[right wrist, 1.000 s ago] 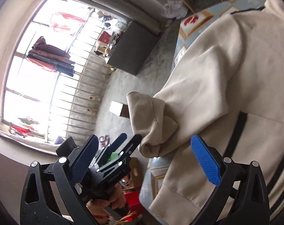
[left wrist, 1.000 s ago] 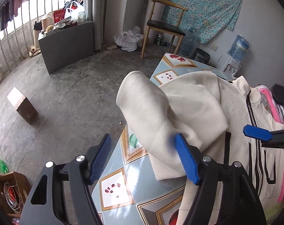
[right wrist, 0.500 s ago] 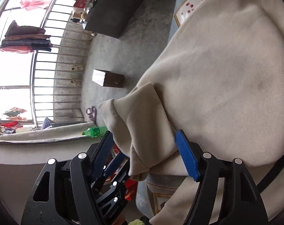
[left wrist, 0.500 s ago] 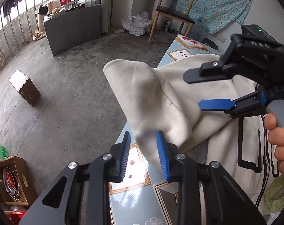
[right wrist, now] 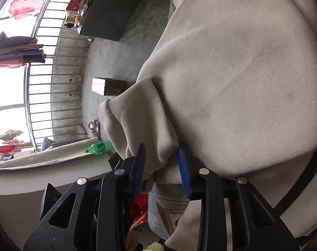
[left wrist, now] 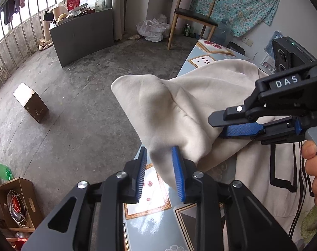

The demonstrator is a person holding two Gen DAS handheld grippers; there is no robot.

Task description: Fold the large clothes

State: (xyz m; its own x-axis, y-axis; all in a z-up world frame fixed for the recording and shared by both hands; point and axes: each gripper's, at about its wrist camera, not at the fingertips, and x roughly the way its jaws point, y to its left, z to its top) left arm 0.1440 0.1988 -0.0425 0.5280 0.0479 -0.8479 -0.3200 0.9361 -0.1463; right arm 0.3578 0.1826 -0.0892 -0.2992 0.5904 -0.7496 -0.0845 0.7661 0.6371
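A large cream garment (left wrist: 200, 96) with black trim lies over the patterned table (left wrist: 150, 226). One bunched end of it (left wrist: 158, 113) is lifted above the table's left edge. My left gripper (left wrist: 160, 168) is shut on the lower edge of that bunch. My right gripper (left wrist: 221, 123) comes in from the right and is shut on the same fold a little farther back. In the right wrist view the right gripper (right wrist: 161, 167) pinches the cream fold (right wrist: 145, 121), with the garment's body (right wrist: 242, 73) spread behind it.
The table's left edge drops to a concrete floor with a small brown box (left wrist: 30, 102). A grey cabinet (left wrist: 83, 33) and a wooden chair (left wrist: 191, 18) stand farther off. A cardboard box with wire (left wrist: 18, 205) sits at the lower left. A green bottle (right wrist: 99, 147) lies on the floor.
Both grippers have gone from wide open to closed on the bunched end of the garment. The right gripper moved in close beside the left.
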